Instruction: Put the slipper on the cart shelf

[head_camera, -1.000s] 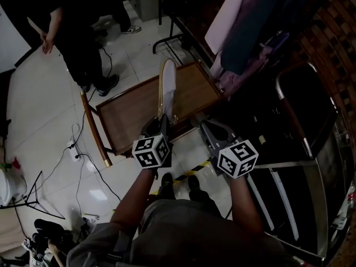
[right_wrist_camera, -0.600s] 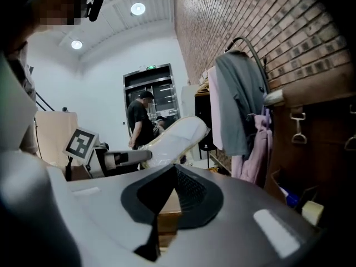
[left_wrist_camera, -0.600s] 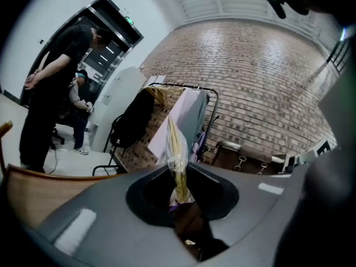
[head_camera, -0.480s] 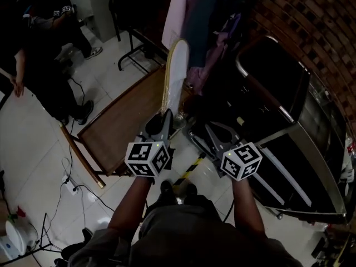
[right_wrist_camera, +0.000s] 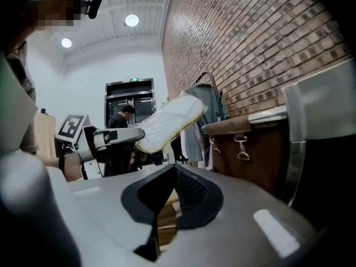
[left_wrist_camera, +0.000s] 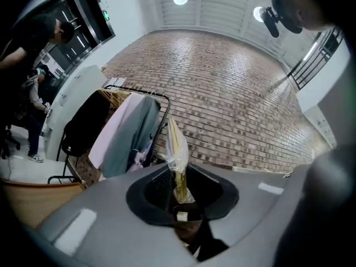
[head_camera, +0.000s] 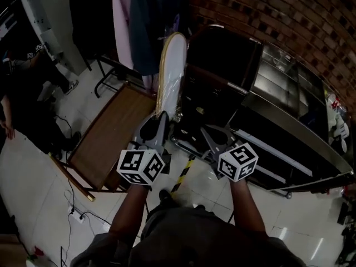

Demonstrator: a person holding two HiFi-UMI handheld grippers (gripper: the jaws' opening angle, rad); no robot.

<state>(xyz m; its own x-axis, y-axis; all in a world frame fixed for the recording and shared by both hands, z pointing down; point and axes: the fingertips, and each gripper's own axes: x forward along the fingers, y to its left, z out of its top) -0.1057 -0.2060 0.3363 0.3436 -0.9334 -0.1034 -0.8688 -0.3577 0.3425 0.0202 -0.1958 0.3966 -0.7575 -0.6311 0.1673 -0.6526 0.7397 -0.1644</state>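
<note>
Fingers (left_wrist_camera: 105, 216) of the left gripper (head_camera: 161, 117) clamped a plastic-wrapped slipper (head_camera: 171, 71) upright just left of the cart (head_camera: 289, 152); the right gripper (head_camera: 210, 131) appeared closed and empty.

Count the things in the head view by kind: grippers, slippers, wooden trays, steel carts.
Grey two-jaw grippers: 2 (left gripper, right gripper)
White yellow-edged slipper in clear wrap: 1
Brown wooden tray with a raised rim: 1
Dark steel cart with shelves: 1
Total: 5
</note>
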